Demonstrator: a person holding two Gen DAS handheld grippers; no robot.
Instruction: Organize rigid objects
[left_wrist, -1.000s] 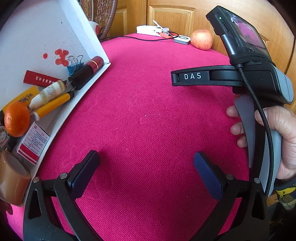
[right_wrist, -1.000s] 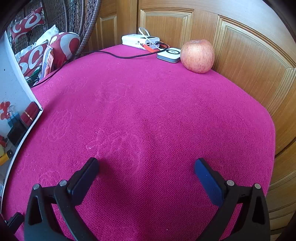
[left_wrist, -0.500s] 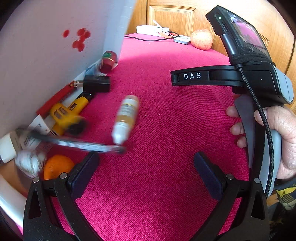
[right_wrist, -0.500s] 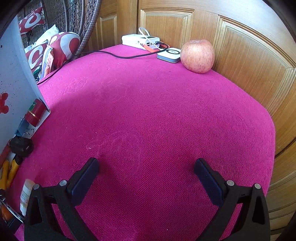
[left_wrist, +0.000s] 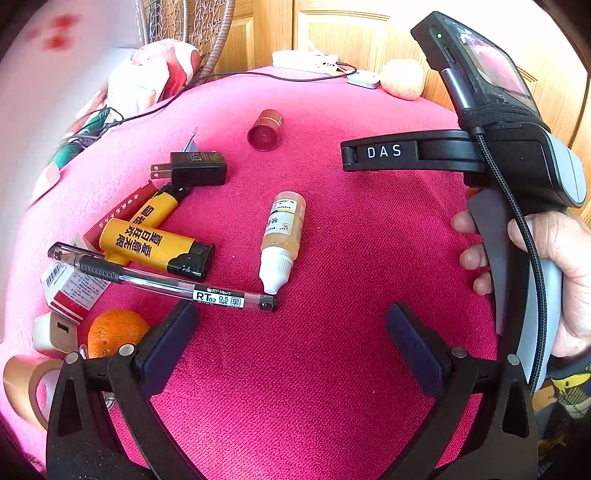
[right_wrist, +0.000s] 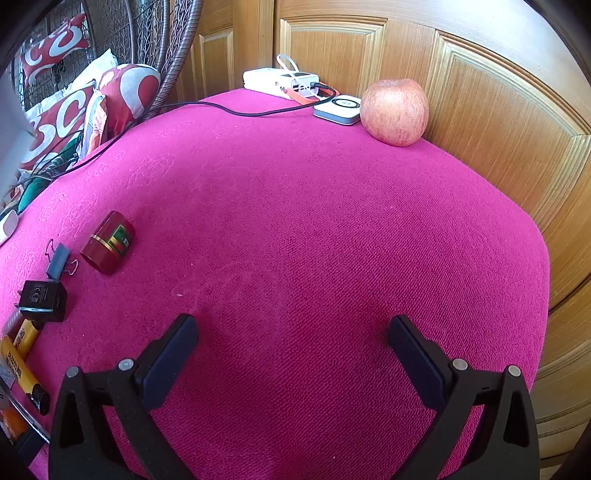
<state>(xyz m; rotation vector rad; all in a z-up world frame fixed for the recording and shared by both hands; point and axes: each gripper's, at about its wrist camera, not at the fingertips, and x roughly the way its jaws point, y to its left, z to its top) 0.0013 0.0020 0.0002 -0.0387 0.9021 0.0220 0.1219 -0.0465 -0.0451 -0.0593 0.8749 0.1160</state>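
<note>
Small items lie scattered on the pink cloth at the left of the left wrist view: a clear pen (left_wrist: 162, 278), two yellow lighters (left_wrist: 155, 245), a dropper bottle (left_wrist: 282, 236), a black plug adapter (left_wrist: 195, 168), a red cylinder (left_wrist: 265, 130), an orange (left_wrist: 114, 330), a small box (left_wrist: 72, 290) and a tape roll (left_wrist: 26, 387). My left gripper (left_wrist: 291, 343) is open just in front of the pen tip, holding nothing. My right gripper (right_wrist: 291, 354) is open over bare cloth; its body (left_wrist: 517, 166) shows at the right, held by a hand (left_wrist: 554, 266). The right wrist view shows the red cylinder (right_wrist: 107, 243), plug adapter (right_wrist: 44, 301) and a binder clip (right_wrist: 58, 261).
An apple (right_wrist: 394, 110), a white charger puck (right_wrist: 338, 109) and a power bank (right_wrist: 280, 83) with a black cable sit at the far edge by wooden panel doors (right_wrist: 498, 147). A wicker chair with patterned cushions (right_wrist: 70, 118) stands beyond the table's left side.
The white box that held the items was tipped up and has gone from view; the pen, lighters, bottle, plug and cylinder have spilled onto the cloth. Both grippers stayed open.
</note>
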